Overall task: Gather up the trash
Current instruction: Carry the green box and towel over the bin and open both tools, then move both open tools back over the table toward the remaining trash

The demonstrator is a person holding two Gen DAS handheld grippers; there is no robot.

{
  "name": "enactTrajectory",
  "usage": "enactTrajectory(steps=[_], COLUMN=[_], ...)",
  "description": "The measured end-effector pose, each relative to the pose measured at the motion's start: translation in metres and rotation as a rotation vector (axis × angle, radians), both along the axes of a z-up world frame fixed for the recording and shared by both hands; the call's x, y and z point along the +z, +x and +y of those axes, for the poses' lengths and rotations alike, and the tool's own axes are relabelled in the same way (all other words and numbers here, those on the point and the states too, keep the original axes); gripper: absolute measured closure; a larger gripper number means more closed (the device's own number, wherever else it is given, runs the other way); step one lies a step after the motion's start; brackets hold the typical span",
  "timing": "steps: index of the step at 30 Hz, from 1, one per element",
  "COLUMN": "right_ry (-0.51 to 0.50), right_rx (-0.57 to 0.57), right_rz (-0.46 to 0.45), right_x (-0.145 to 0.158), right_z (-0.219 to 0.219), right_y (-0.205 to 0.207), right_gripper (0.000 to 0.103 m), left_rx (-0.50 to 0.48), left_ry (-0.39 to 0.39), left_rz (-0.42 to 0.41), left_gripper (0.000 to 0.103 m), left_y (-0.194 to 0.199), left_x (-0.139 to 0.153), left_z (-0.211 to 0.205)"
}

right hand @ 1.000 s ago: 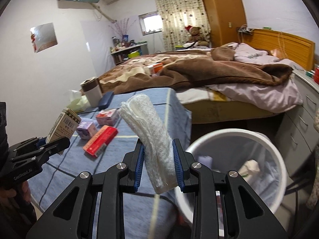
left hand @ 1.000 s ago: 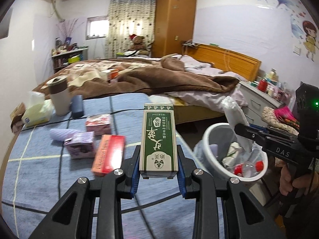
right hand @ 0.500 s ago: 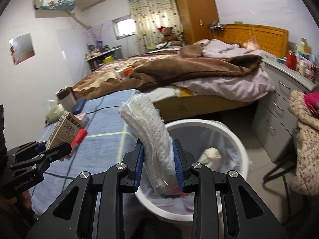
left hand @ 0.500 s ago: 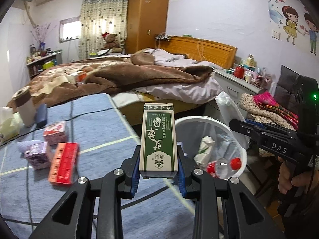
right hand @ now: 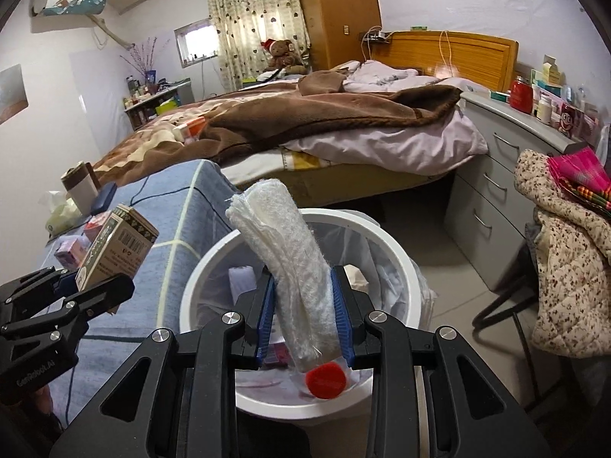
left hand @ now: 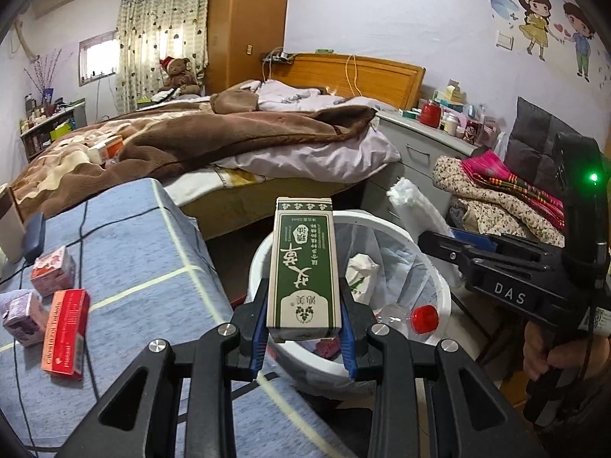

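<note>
My left gripper (left hand: pixel 303 337) is shut on a green and white carton (left hand: pixel 303 267), held upright over the near rim of the white trash bin (left hand: pixel 445 286). My right gripper (right hand: pixel 303 328) is shut on a folded white tissue wad (right hand: pixel 284 252), held directly above the bin (right hand: pixel 397 252). The bin is lined with a plastic bag and holds a red-capped bottle (left hand: pixel 424 315) and crumpled paper (left hand: pixel 361 267). The right gripper with the wad (left hand: pixel 412 200) shows at the right of the left wrist view. The left gripper with the carton (right hand: pixel 118 244) shows at the left of the right wrist view.
A blue-covered table (left hand: pixel 126 252) at the left carries a red box (left hand: pixel 65 337), two small pink and purple boxes (left hand: pixel 51 271), a cable and a dark case (left hand: pixel 33 231). A bed (left hand: pixel 229 141) lies behind, grey drawers (right hand: pixel 492 191) and a clothes-draped chair (right hand: pixel 565 252) at the right.
Both grippers have swung right from the table toward the bin. The carton and the tissue wad now hang over the bin's opening. Both grips are unchanged.
</note>
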State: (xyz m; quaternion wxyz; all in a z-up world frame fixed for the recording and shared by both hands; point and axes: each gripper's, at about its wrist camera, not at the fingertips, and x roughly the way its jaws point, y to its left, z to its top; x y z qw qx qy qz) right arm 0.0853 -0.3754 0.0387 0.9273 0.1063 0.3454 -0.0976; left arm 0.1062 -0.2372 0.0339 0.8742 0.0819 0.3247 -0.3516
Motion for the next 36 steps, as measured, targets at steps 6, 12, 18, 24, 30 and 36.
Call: enactTrajectory(steps=[6, 12, 18, 24, 30, 36], right_ry=[-0.021, -0.034, -0.049, -0.064, -0.062, -0.054], right_rx=[-0.025, -0.037, -0.043, -0.056, -0.056, -0.05], right_rz=[0.023, 0.038, 0.059, 0.063, 0.053, 0.039], right_x=[-0.004, -0.007, -0.01, -0.01, -0.007, -0.003], right_z=[-0.006, -0.009, -0.01, -0.009, -0.007, -0.002], right_y=[0.001, 0.004, 0.008, 0.009, 0.008, 0.007], right_gripper=[0.071, 0.071, 0.071, 0.05, 0.048, 0.047], left_rx=[-0.025, -0.039, -0.038, -0.026, -0.013, 0.017], left_ry=[-0.003, 0.0, 0.0, -0.026, -0.034, -0.04], left_rz=[0.03, 0.029, 0.049, 0.06, 0.061, 0.044], left_gripper=[0.07, 0.07, 0.066, 0.037, 0.037, 0.037], left_y=[0.003, 0.003, 0.008, 0.011, 0.011, 0.011], left_x=[-0.006, -0.006, -0.011, -0.01, -0.008, -0.003], left_z=[-0.013, -0.026, -0.03, -0.024, -0.016, -0.003])
